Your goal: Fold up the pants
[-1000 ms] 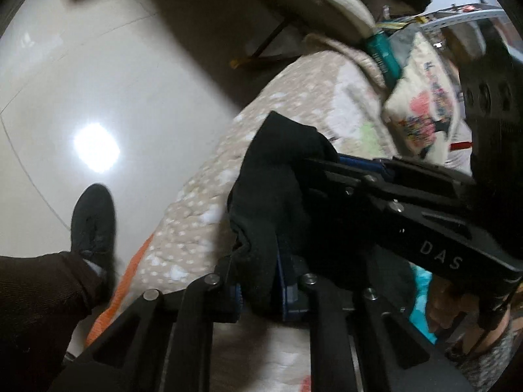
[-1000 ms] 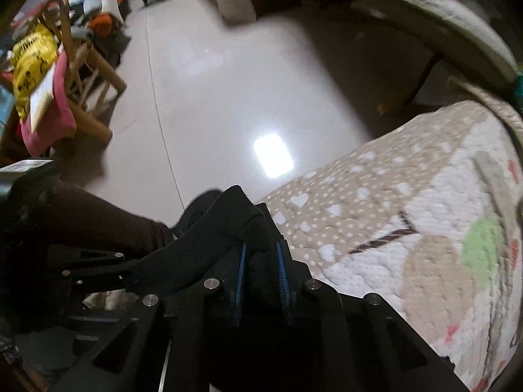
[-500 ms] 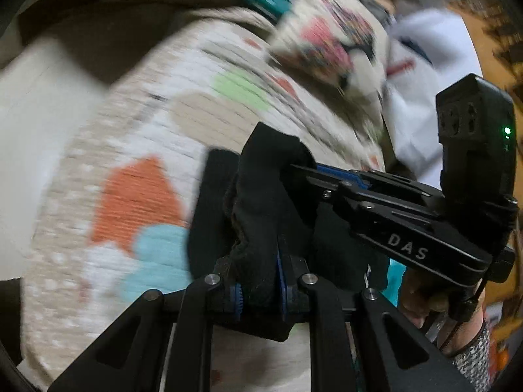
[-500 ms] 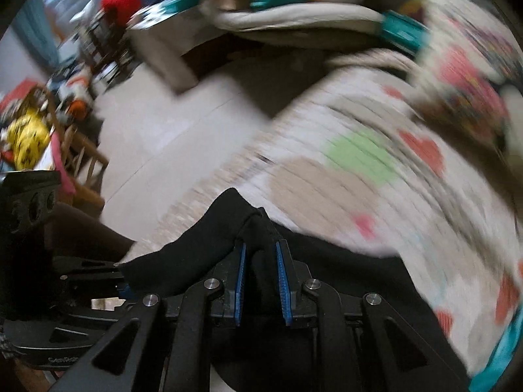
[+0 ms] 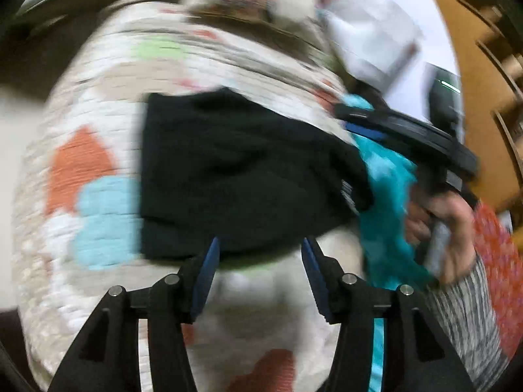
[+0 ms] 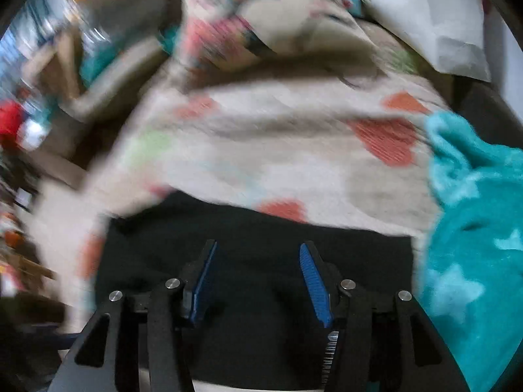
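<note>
The black pants (image 5: 242, 176) lie folded in a flat dark rectangle on the patterned bedspread (image 5: 85, 150). My left gripper (image 5: 260, 251) is open and empty, its blue pads just at the near edge of the pants. My right gripper (image 6: 258, 258) is open and empty above the pants (image 6: 255, 294), which fill the lower part of the right wrist view. The right gripper also shows in the left wrist view (image 5: 408, 134), to the right of the pants, held by a hand. Both views are blurred by motion.
A teal fleece blanket (image 6: 474, 235) lies right of the pants, also in the left wrist view (image 5: 385, 196). A patterned pillow (image 6: 235, 23) and a white sheet (image 6: 434, 16) lie at the far end of the bed. Wooden furniture (image 5: 483, 65) stands at right.
Both grippers have opened and let go of the pants, which now lie folded flat on the bed. Both grippers have pulled back from the cloth.
</note>
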`<state>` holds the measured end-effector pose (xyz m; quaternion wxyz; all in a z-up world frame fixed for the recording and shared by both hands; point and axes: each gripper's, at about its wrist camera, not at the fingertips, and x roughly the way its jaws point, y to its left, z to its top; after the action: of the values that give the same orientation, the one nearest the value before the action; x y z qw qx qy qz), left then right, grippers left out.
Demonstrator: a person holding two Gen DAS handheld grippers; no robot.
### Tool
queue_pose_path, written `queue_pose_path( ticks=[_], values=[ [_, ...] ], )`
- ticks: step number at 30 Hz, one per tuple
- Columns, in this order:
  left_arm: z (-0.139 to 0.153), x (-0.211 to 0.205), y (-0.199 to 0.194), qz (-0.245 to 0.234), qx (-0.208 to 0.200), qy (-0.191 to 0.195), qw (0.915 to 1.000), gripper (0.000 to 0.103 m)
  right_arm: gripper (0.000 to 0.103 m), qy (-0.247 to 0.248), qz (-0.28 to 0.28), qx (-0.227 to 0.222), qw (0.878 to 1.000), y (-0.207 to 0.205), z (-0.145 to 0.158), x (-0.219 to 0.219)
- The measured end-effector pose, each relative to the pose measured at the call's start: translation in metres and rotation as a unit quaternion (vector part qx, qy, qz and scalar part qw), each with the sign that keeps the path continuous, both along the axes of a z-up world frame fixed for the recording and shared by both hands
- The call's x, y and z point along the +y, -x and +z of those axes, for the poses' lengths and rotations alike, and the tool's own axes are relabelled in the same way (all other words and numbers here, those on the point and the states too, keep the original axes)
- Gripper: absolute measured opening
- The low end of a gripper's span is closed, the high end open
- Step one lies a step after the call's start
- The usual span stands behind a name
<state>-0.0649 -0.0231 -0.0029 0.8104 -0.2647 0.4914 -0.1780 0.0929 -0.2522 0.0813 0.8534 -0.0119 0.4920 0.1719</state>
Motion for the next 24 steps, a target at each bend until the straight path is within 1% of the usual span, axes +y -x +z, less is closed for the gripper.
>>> queue_pose_path(
  ticks=[1,2,3,4,5,6,8,9,10,11,12,14,15,16,17,18,19,20,21,22,23,24],
  values=[
    [-0.006,0.016,-0.003,0.031,0.015,0.004,0.9994,0.052,0.056,-0.036,0.018,0.002,0.999,0.004,0.007,0.010],
    [-0.009,0.025,-0.005,0.048,0.023,0.007,0.9985,0.052,0.056,-0.077,0.043,0.012,0.996,0.009,0.009,0.022],
    [-0.016,0.038,-0.007,0.074,0.036,0.012,0.9965,0.052,0.056,-0.106,0.061,0.025,0.992,0.015,0.007,0.032],
    [-0.020,0.046,-0.008,0.089,0.043,0.014,0.9950,0.052,0.056,-0.132,0.079,0.044,0.987,0.020,0.001,0.044],
    [-0.024,0.052,-0.006,0.103,0.047,0.013,0.9935,0.052,0.056,-0.146,0.095,0.067,0.982,0.025,-0.011,0.055],
    [-0.027,0.058,-0.007,0.114,0.049,0.009,0.9922,0.052,0.056,-0.140,0.102,0.084,0.981,0.027,-0.024,0.065],
    [-0.031,0.062,-0.009,0.121,0.050,0.001,0.9914,0.052,0.056,-0.086,0.094,0.102,0.987,0.027,-0.050,0.073],
    [-0.034,0.062,-0.011,0.121,0.049,-0.002,0.9915,0.052,0.053,-0.044,0.075,0.111,0.990,0.024,-0.064,0.071],
    [-0.036,0.059,-0.014,0.119,0.049,-0.002,0.9917,0.052,0.054,-0.010,0.059,0.112,0.992,0.022,-0.072,0.065],
    [-0.039,0.057,-0.017,0.116,0.047,0.000,0.9921,0.052,0.054,0.036,0.037,0.097,0.994,0.021,-0.074,0.060],
    [-0.043,0.052,-0.021,0.110,0.045,0.002,0.9929,0.052,0.056,0.051,0.031,0.088,0.994,0.021,-0.071,0.057],
    [-0.049,0.040,-0.030,0.098,0.046,0.003,0.9941,0.053,0.056,0.043,0.033,0.079,0.995,0.020,-0.058,0.059],
    [-0.054,0.033,-0.035,0.087,0.047,0.012,0.9951,0.053,0.056,0.042,0.042,0.068,0.996,0.020,-0.048,0.067],
    [-0.057,0.029,-0.039,0.081,0.046,0.014,0.9956,0.055,0.058,0.041,0.053,0.062,0.996,0.021,-0.039,0.075],
    [-0.057,0.024,-0.040,0.076,0.038,0.008,0.9963,0.057,0.061,0.037,0.070,0.059,0.995,0.018,-0.031,0.087],
    [-0.056,0.019,-0.039,0.073,0.026,-0.002,0.9970,0.060,0.066,0.033,0.085,0.061,0.994,0.014,-0.026,0.102],
    [-0.054,0.015,-0.037,0.068,0.015,-0.018,0.9974,0.060,0.070,0.029,0.093,0.065,0.993,0.008,-0.024,0.114],
    [-0.053,0.013,-0.036,0.065,0.010,-0.026,0.9975,0.060,0.072,0.021,0.105,0.077,0.991,0.003,-0.026,0.131],
    [-0.052,0.011,-0.033,0.065,0.004,-0.038,0.9971,0.052,0.073,0.013,0.117,0.096,0.988,-0.004,-0.030,0.148],
    [-0.053,0.011,-0.031,0.069,0.002,-0.050,0.9964,0.040,0.073,0.012,0.123,0.113,0.986,-0.007,-0.036,0.160],
    [-0.055,0.011,-0.030,0.071,0.003,-0.059,0.9957,0.035,0.073,0.021,0.124,0.129,0.984,-0.014,-0.045,0.178],
    [-0.056,0.013,-0.031,0.072,0.004,-0.057,0.9957,0.027,0.073,0.034,0.123,0.142,0.982,-0.022,-0.057,0.194]
  ],
)
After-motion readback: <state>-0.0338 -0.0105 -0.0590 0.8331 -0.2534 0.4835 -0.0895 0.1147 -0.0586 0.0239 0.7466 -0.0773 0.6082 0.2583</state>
